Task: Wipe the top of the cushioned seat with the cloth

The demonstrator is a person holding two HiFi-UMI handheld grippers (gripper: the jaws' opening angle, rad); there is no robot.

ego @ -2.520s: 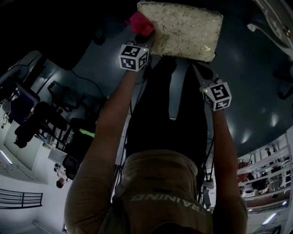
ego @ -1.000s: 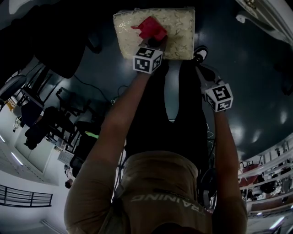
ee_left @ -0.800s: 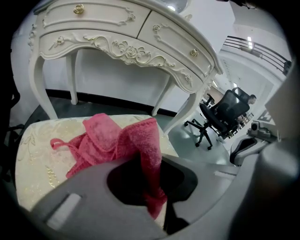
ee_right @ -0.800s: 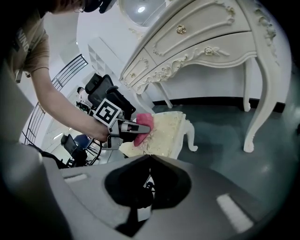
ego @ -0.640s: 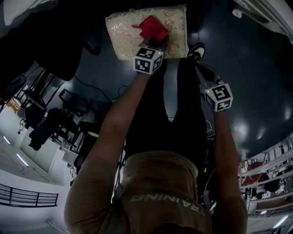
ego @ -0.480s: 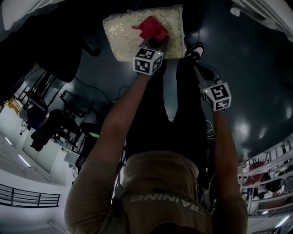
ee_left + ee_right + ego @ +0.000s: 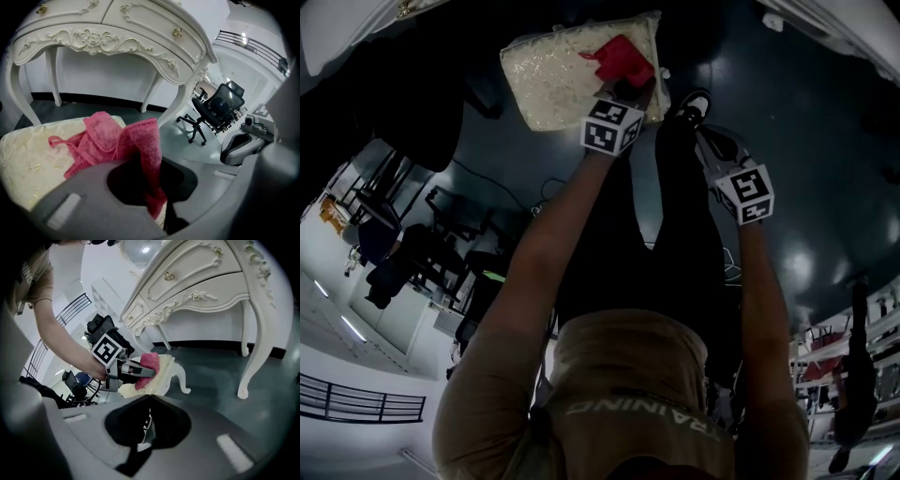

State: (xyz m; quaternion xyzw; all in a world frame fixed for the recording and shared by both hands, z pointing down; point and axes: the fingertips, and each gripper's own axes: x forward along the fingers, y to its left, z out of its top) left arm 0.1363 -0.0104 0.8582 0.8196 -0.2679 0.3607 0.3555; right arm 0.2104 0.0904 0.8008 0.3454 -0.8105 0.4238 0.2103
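Note:
The cream cushioned seat (image 7: 553, 80) stands on the dark floor in front of the person. A red cloth (image 7: 623, 59) lies bunched on its top, near the right side. My left gripper (image 7: 628, 84) is shut on that cloth and presses it to the cushion. The left gripper view shows the pink-red cloth (image 7: 119, 138) pinched in the left gripper (image 7: 154, 197), with the cushion (image 7: 28, 164) beneath. My right gripper (image 7: 705, 141) hangs to the right of the seat, over the floor, shut and holding nothing. In the right gripper view, the right gripper (image 7: 149, 399) faces the cloth (image 7: 149, 362) and seat (image 7: 164, 373).
A white carved dressing table (image 7: 117, 33) stands just behind the seat, its curved legs (image 7: 253, 348) reaching the floor. A black office chair (image 7: 218, 105) is farther off on the pale floor. The person's legs and one shoe (image 7: 694, 105) are close to the seat's near edge.
My left gripper has dragged the cloth across the cushion top from its left corner to its right side. The right gripper has stayed beside the seat.

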